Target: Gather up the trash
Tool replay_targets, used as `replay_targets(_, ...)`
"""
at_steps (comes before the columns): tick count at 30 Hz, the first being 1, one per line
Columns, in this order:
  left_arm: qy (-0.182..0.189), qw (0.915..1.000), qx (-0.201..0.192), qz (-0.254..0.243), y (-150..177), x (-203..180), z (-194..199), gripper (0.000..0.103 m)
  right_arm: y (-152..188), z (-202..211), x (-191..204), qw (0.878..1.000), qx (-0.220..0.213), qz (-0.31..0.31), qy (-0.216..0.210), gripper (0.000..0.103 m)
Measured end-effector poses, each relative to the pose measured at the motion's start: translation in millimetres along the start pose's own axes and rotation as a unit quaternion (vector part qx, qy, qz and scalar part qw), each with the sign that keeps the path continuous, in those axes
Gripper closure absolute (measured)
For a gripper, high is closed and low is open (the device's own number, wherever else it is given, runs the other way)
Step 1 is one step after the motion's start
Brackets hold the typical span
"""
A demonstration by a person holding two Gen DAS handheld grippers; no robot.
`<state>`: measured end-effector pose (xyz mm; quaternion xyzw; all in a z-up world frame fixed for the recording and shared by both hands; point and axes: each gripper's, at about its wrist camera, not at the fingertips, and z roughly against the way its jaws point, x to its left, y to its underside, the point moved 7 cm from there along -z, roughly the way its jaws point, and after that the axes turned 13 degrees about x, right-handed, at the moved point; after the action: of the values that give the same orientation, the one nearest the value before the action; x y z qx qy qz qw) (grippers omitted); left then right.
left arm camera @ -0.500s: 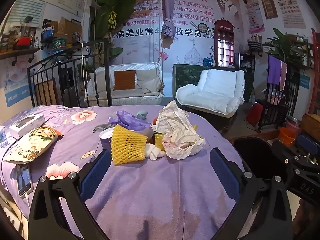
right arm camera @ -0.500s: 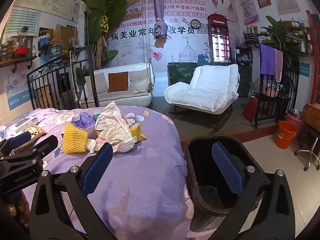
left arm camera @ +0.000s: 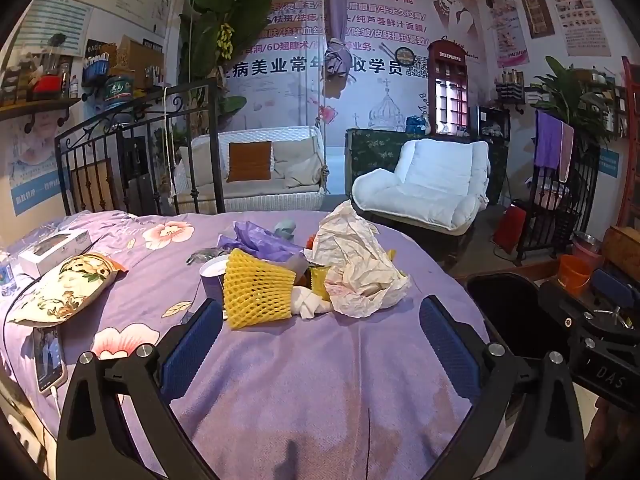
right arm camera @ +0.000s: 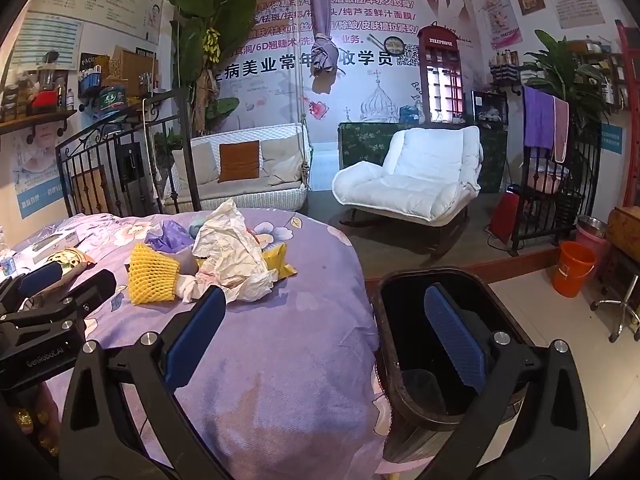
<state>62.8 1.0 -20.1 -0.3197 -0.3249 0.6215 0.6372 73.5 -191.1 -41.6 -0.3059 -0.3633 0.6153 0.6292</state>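
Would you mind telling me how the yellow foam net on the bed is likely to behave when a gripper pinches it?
The yellow foam net looks like open mesh, so it is probably very light and should squash between the pads. It leans against the purple cup and the white tissue, so lifting it may well nudge them.

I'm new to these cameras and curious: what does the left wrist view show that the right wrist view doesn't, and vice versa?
Only the left view: a phone lying on the bed beside a floral pillow.
Only the right view: the inside of the black bin and a chair base on the tiled floor.
Both: the trash pile with yellow foam net and crumpled paper, and open hand-held grippers.
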Motion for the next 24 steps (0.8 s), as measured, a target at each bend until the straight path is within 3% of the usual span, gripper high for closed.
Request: replay_targets(24, 0.001, 1.0, -0.001, -0.003, 10.8, -3.0, -6.7, 0.005, -0.9, -0.1, 1.2, 1.0, 0.001, -0.001, -0.004, 0.004)
